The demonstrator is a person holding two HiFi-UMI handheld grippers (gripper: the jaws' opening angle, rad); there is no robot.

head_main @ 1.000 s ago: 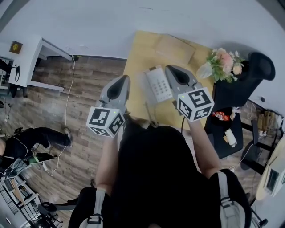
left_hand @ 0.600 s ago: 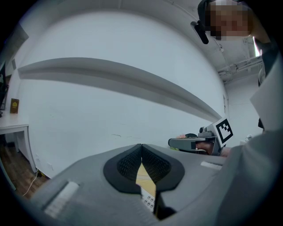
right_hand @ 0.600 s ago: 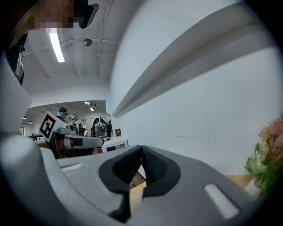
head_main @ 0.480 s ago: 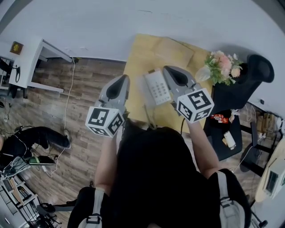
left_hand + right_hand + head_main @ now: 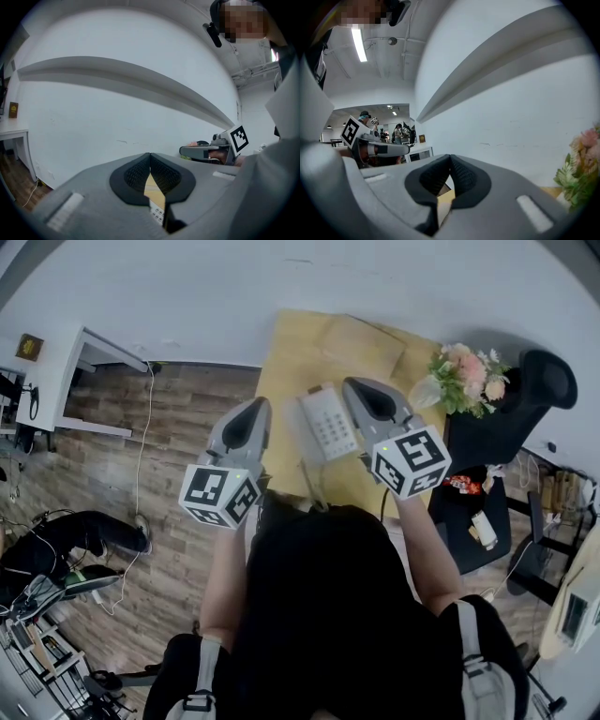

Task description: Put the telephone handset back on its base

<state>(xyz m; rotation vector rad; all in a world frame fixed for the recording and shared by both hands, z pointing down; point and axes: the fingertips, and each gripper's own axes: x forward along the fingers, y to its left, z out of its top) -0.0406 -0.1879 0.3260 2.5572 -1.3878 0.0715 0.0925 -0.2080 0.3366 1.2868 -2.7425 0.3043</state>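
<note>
The white telephone (image 5: pixel 329 422) with its grey keypad lies on the wooden table (image 5: pixel 291 352); a cord runs from it toward me. I cannot tell the handset apart from the base. My left gripper (image 5: pixel 258 405) hovers just left of the phone at the table's left edge, shut, nothing between its pads. My right gripper (image 5: pixel 354 383) hangs over the phone's right side, also shut and empty. In the left gripper view the shut jaws (image 5: pixel 150 155) frame a sliver of table and keypad (image 5: pixel 157 213). In the right gripper view the pads (image 5: pixel 450 157) meet with only wood below.
A flat cardboard box (image 5: pixel 362 341) lies at the table's far end, and a flower bouquet (image 5: pixel 466 373) stands at its right. A black office chair (image 5: pixel 525 399) and a dark side table (image 5: pixel 478 521) stand to the right. A white desk (image 5: pixel 66 371) is far left.
</note>
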